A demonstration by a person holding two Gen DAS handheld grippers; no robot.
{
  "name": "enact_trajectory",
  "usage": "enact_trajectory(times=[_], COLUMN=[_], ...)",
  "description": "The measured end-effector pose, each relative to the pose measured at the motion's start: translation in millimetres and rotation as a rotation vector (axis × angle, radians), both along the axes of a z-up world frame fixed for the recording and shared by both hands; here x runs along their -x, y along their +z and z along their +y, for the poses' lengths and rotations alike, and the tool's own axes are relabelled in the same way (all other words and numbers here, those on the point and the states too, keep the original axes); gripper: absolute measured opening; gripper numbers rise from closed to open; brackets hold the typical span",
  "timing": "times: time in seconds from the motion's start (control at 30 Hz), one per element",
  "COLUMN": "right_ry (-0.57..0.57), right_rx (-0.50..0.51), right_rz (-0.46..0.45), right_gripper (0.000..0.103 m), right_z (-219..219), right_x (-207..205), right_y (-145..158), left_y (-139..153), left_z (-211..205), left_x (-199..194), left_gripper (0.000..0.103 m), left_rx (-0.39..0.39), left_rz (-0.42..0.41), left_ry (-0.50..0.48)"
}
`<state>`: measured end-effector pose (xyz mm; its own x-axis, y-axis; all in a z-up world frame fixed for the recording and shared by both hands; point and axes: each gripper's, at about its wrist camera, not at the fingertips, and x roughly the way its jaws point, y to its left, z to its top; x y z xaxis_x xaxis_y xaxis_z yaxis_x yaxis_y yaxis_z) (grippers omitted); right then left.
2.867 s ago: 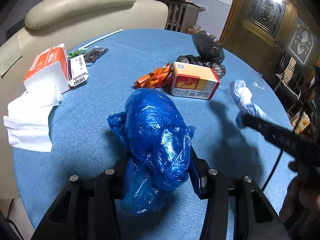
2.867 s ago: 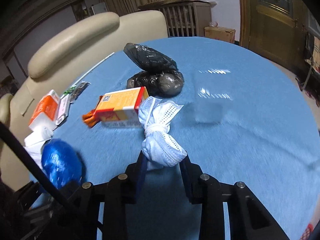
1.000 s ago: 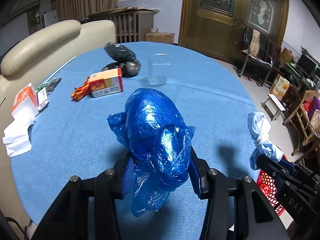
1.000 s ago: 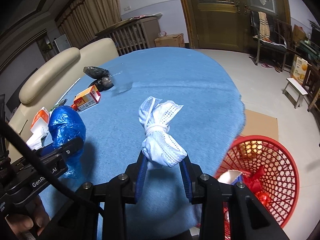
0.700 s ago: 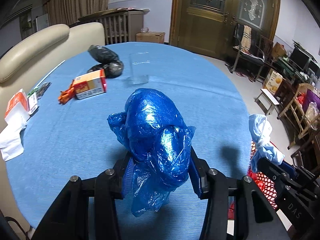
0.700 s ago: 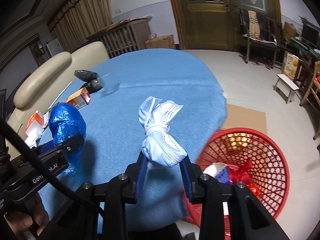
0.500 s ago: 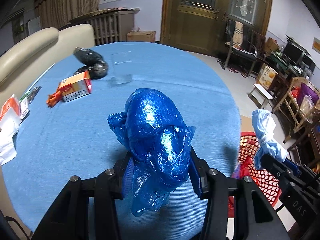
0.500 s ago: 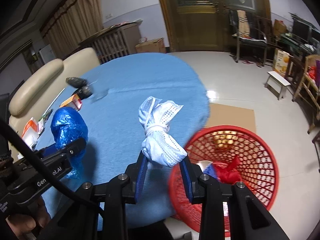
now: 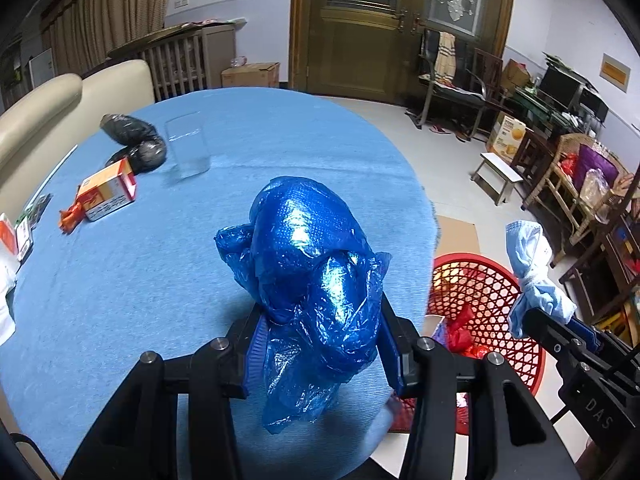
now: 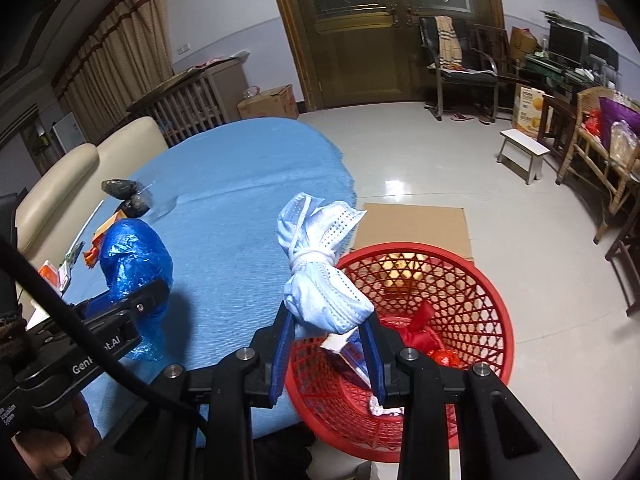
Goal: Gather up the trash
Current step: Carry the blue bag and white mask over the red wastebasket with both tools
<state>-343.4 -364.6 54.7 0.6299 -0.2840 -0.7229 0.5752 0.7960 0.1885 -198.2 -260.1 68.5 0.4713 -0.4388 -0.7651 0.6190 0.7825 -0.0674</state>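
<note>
Trash is sitting in both tools: the left tool (image 9: 322, 344) is clamping a crumpled blue bag (image 9: 314, 272) between its fingers, and the right tool (image 10: 328, 344) is pinching a knotted mask (image 10: 320, 268), pale blue and white, by its lower bulge. The bag is hanging over the near edge of the round counter (image 9: 140, 260), which is wearing a blue cloth. The mask is hovering at the counter's edge, above the near rim of a red basket (image 10: 472, 280) that is standing on the floor just beside the counter. Inside the basket, red wrappers (image 10: 424, 336) and a white scrap are lying at the bottom. A flat cardboard sheet (image 10: 416, 224) is lying on the floor, partly under the basket. Farther back on the counter, a clear glass (image 9: 188, 152) is standing upright, near two black bags (image 9: 136, 140), one resting on the other. An orange box (image 9: 108, 196) is lying just in front of them, with an orange wrapper (image 9: 70, 216) touching its left end. At the far left edge, a tissue pack (image 9: 8, 236) and a white paper are showing only in part. A cream sofa (image 9: 60, 100) is curving behind the counter, and brown doors (image 9: 400, 28) are closing off the back wall.
</note>
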Motion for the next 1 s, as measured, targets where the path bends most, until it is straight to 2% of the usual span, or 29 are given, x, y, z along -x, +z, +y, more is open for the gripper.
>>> enact_trajectory(times=[0.47, 1.0], right_ry=[-0.071, -0.129], right_rx=[-0.042, -0.08], right_rz=[0.043, 0.065], right_gripper=[0.035, 0.036], right_z=[-21.0, -41.0], right_x=[38.4, 56.7], right_y=[-24.8, -32.6], left_y=[1.6, -1.0], left_z=[-28.0, -72.5], left_x=[24.4, 55.2], left_gripper=[0.05, 0.05], left_rx=[-0.015, -0.049], left_rz=[-0.022, -0.031], left_ry=[-0.092, -0.23])
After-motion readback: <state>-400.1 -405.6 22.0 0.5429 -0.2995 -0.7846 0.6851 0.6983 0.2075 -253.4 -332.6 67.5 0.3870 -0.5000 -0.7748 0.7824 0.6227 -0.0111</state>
